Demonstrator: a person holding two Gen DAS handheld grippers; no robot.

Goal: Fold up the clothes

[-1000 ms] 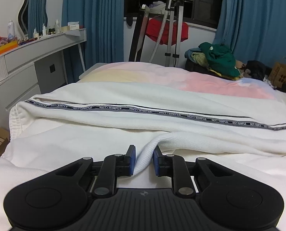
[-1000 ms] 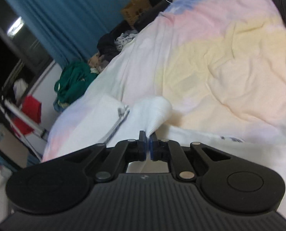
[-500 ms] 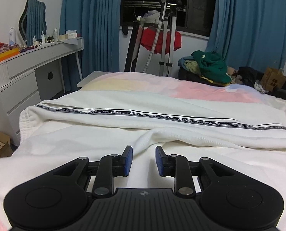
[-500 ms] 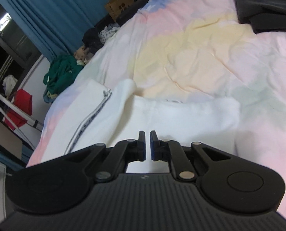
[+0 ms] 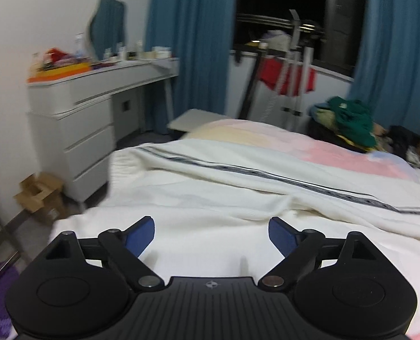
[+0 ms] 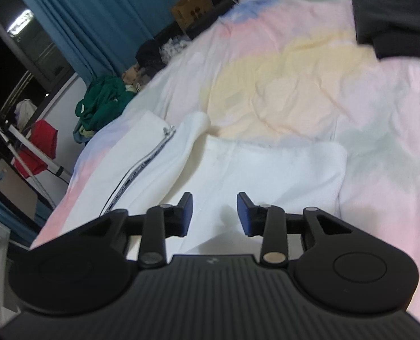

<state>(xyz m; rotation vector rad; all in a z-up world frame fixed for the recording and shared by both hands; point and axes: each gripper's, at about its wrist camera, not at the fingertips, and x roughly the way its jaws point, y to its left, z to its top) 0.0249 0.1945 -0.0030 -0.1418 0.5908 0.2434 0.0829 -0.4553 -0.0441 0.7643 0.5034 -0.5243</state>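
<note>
Currently, the white garment (image 5: pixel 210 198) lies spread on the bed (image 6: pixel 295 70), along the bed edge nearest both cameras, on top of the pastel cover.

**Claw state**
- Left claw (image 5: pixel 211 235): jaws opening, spread wide, nothing between the blue pads (image 5: pixel 140 236). Released, above the cloth.
- Right claw (image 6: pixel 214 214): jaws opening, partly spread. White fabric lies beneath the gap; the pads do not press on it. Released.

**Garment orientation**
- Long axis: judged to run along the dark printed stripe (image 5: pixel 280 180), which in the left wrist view crosses from the bed's left edge toward its right side.
- The ribbed hem (image 5: pixel 122 167) points at the bed edge beside the white dresser (image 5: pixel 77 130).
- In the right wrist view a folded white panel (image 6: pixel 280 170) lies flat toward the bed's middle, and the stripe ends at a small metal fitting (image 6: pixel 167 130).

**Hazards from here**
- A raised wrinkle (image 5: pixel 269 209) sits just ahead of the left claw. Folding over it would lock in a crooked crease.
- A grip taken through several layers would drag the panel already laid and undo it.
- The hem end lies near the bed edge; a pull toward that side could slide the cloth off.
- The dark item (image 6: pixel 394 14) at the far corner restricts space for a later fold.
</note>
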